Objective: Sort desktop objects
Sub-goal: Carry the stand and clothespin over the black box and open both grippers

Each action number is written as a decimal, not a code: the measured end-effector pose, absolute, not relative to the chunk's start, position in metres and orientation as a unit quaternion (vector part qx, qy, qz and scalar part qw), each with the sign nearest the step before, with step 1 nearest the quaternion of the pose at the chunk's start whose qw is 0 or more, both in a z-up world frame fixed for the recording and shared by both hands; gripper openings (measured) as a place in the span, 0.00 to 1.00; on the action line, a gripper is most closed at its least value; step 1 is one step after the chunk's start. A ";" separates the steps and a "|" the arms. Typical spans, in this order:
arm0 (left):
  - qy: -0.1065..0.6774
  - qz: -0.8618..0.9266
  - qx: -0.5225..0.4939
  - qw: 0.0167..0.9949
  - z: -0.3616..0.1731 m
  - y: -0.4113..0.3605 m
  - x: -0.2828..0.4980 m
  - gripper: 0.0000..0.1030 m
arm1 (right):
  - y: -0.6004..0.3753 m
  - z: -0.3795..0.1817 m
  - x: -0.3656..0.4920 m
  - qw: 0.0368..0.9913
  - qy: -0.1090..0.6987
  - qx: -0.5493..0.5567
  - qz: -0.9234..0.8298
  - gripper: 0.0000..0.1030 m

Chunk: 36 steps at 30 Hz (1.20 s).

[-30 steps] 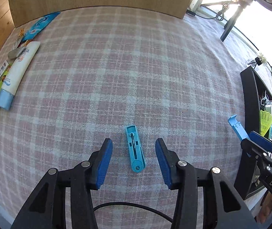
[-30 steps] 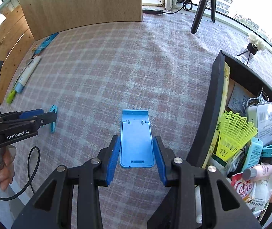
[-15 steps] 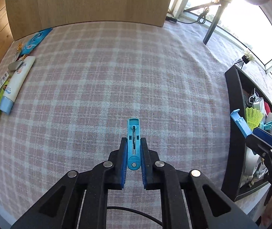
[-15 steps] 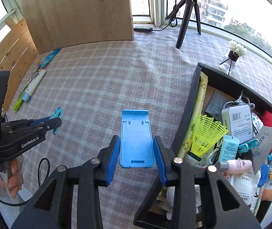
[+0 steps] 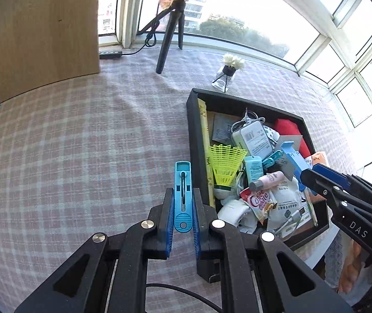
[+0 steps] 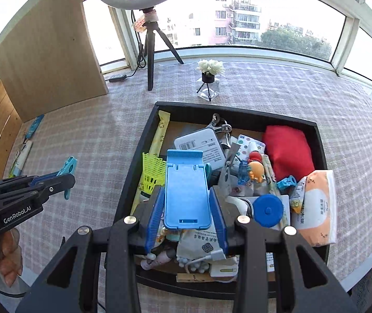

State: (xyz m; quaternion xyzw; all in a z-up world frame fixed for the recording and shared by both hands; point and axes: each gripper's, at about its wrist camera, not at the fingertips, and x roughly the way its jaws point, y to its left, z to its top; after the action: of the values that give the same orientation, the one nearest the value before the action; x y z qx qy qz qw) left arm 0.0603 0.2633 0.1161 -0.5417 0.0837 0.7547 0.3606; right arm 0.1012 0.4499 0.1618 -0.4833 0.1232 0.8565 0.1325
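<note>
My left gripper (image 5: 183, 208) is shut on a light blue clip (image 5: 183, 195) and holds it in the air above the checked tablecloth, just left of the black box (image 5: 195, 140). My right gripper (image 6: 186, 203) is shut on a blue phone stand (image 6: 186, 187) and holds it over the left part of the black box (image 6: 136, 167). The box is full of small items, among them a yellow shuttlecock (image 6: 150, 172) and a red cloth (image 6: 287, 151). The left gripper with its clip (image 6: 68, 168) shows at the left of the right wrist view.
A tripod (image 6: 152, 52) with a ring light and a small flower vase (image 6: 209, 78) stand behind the box. A wooden board (image 6: 47, 65) stands at the back left. Tubes and packets (image 6: 23, 154) lie along the left table edge. The table edge runs close on the right.
My left gripper closed on the light blue clip, lifted it off the cloth and carried it right toward the box. My right gripper rose and moved over the box with the phone stand.
</note>
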 end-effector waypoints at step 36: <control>0.148 0.745 -0.509 0.405 0.132 0.361 0.131 0.59 | 0.519 0.164 0.150 0.188 0.139 -0.482 0.844 0.58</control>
State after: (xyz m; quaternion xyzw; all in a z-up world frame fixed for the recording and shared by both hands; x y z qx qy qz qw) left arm 0.1310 0.3607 0.1318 -0.5085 0.1478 0.7451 0.4054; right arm 0.1496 0.5188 0.1640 -0.4818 0.1390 0.8445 0.1883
